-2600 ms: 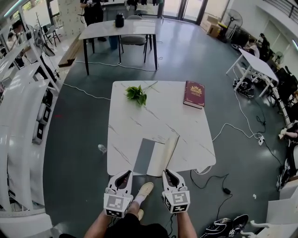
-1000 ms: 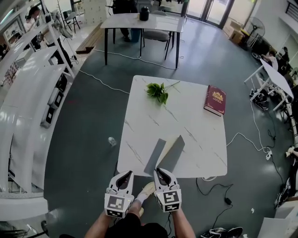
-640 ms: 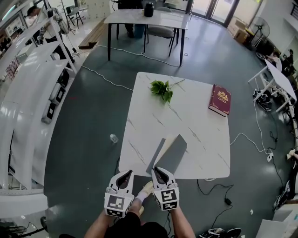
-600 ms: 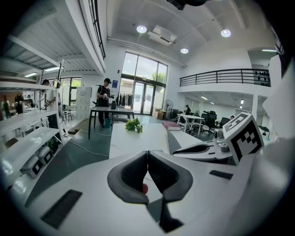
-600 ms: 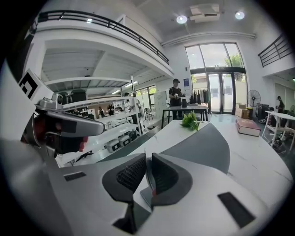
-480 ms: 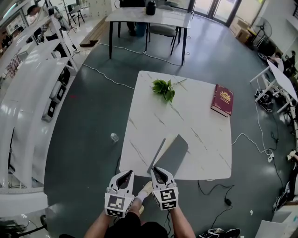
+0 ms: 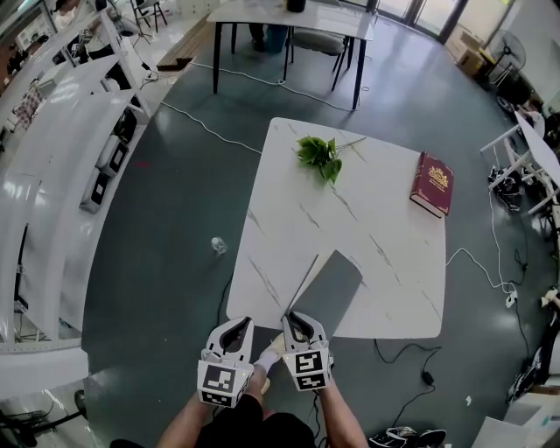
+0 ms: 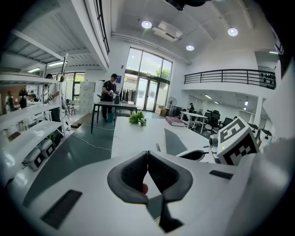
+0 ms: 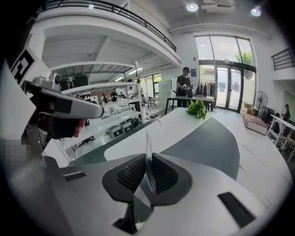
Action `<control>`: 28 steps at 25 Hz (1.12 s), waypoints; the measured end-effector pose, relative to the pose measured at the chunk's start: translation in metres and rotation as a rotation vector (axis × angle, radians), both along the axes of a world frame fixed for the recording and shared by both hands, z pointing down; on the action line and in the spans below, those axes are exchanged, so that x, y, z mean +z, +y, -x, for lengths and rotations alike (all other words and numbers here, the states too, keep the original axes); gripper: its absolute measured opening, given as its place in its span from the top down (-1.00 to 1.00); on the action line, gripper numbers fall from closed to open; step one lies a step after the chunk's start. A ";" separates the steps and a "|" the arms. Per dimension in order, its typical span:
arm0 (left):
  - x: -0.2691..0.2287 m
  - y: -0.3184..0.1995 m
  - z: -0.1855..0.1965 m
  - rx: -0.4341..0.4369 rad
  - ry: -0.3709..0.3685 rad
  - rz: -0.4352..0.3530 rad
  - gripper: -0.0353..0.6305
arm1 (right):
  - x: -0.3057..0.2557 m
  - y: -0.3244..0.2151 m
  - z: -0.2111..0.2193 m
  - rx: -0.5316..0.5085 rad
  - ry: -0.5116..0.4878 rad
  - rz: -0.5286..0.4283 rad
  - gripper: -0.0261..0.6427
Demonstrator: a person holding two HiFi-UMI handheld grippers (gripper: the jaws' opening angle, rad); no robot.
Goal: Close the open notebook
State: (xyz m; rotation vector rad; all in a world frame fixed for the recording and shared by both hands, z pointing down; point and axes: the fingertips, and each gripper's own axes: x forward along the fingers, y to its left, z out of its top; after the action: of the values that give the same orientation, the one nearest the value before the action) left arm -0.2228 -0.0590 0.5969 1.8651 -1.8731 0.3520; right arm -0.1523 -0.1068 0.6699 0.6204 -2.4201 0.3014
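Near 6 o'clock edge of the grey soft-cover notebook is pinched by the right gripper so the cover can be lowered shut; left gripper is pressed together, empty, unneeded.

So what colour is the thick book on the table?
The thick book is dark red with gold print, clearest in the head view.

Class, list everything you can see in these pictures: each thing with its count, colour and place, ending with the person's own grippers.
table: one, white marbled, middle of the floor
notebook: one, grey cover, table's near edge
leafy sprig: one, green, table's far side
book: one, dark red, table's far right edge
second table: one, white top, beyond the first
cables: several, white and black, on the floor
left gripper: one, white, jaws together, empty
right gripper: one, white, closed on the notebook's near edge
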 end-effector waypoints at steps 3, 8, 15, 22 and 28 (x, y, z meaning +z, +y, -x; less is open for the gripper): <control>0.006 0.001 0.000 -0.006 0.007 0.015 0.82 | 0.011 0.003 -0.001 -0.022 0.033 -0.005 0.76; 0.014 0.002 0.000 -0.007 0.016 0.023 0.82 | 0.023 0.006 0.003 -0.039 0.052 -0.002 0.76; 0.024 0.000 0.002 -0.007 0.028 0.029 0.82 | 0.036 0.006 0.006 -0.054 0.114 0.008 0.75; 0.025 0.002 0.007 -0.009 0.034 0.033 0.82 | 0.038 0.007 0.009 -0.052 0.132 -0.004 0.75; 0.020 0.007 0.008 -0.015 0.026 0.020 0.82 | 0.026 0.015 0.009 -0.017 0.041 0.035 0.46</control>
State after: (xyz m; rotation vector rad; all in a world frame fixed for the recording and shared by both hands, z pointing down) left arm -0.2313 -0.0516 0.6170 1.8332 -1.8584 0.3394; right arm -0.1610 -0.0915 0.6962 0.5844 -2.3747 0.3204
